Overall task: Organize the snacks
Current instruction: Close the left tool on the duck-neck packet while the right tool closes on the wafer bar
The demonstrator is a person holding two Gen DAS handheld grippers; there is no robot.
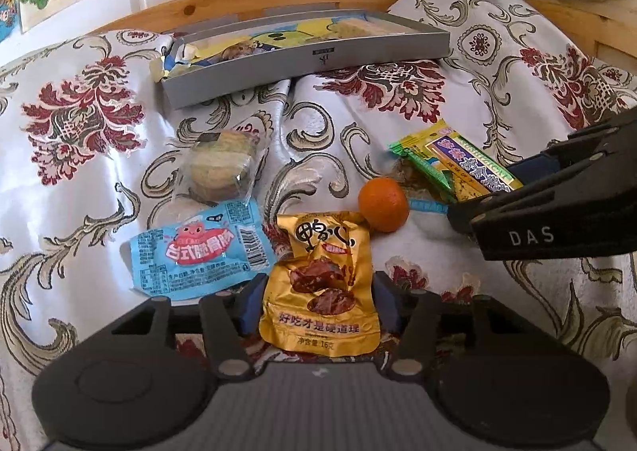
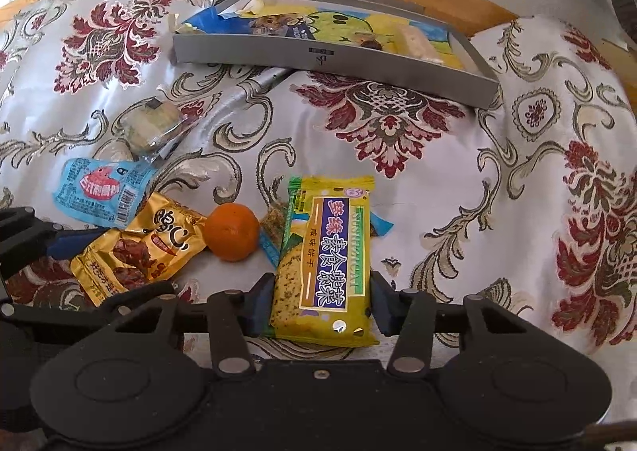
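Left gripper [image 1: 318, 303]: jaws apart, one blue pad on each side of the gold packet [image 1: 320, 287]. The packet lies flat on the patterned cloth [image 1: 79, 172], its long axis running straight ahead along the fingers, its near end between the pads. Whether the pads touch its edges cannot be told.

Right gripper [image 2: 320, 305]: jaws apart, straddling the near end of the yellow cracker packet [image 2: 328, 259]. Long axis likewise runs forward from the jaws. Contact with the pads is not clear.

Each gripper is nearest its own packet; judged ready to close, both packets being lined up between the pads.

Orange [image 1: 383, 204]: ahead and slightly right of the left jaws, just beside the gold packet's far corner; ahead-left of the right jaws.

Blue packet [image 1: 199, 251]: left of the left jaws, its edge beside the gold packet, possibly overlapping.

Clear-wrapped cakes [image 1: 223, 168]: farther ahead-left.

Grey tray [image 1: 310, 64]: well ahead of both jaws, already holding several snacks; likely destination.

Hidden or unclear: a small blue-edged wrapper [image 2: 274, 232] lies partly under the cracker packet; the tray contents are too foreshortened to identify; the near ends of both packets sit close to the gripper bodies.
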